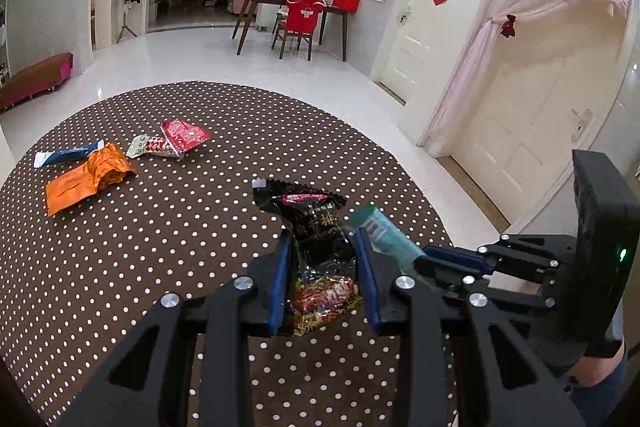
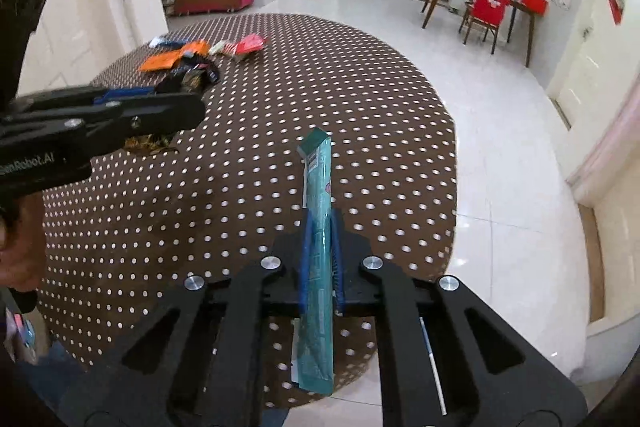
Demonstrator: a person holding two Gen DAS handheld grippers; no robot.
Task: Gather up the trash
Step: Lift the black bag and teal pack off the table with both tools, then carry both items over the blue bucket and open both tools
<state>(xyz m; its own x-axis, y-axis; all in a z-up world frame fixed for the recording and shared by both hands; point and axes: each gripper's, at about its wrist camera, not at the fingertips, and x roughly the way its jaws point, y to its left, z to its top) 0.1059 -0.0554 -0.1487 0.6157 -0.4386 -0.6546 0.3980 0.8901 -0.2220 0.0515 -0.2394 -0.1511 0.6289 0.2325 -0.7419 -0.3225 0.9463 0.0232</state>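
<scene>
Above a round table in a brown polka-dot cloth (image 1: 120,267), the left gripper (image 1: 323,251) pinches a black snack bag (image 1: 320,227) while the right gripper (image 2: 320,239) clamps a teal wrapper (image 2: 318,267). Beyond lie an orange packet (image 1: 86,177), a blue-and-white tube (image 1: 68,155) and what appear to be red wrappers (image 1: 176,139).

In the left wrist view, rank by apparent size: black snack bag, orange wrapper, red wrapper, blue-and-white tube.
1. black snack bag, though nearest the camera, so inflated
2. orange wrapper
3. red wrapper and blue-and-white tube: too alike to rank
</scene>
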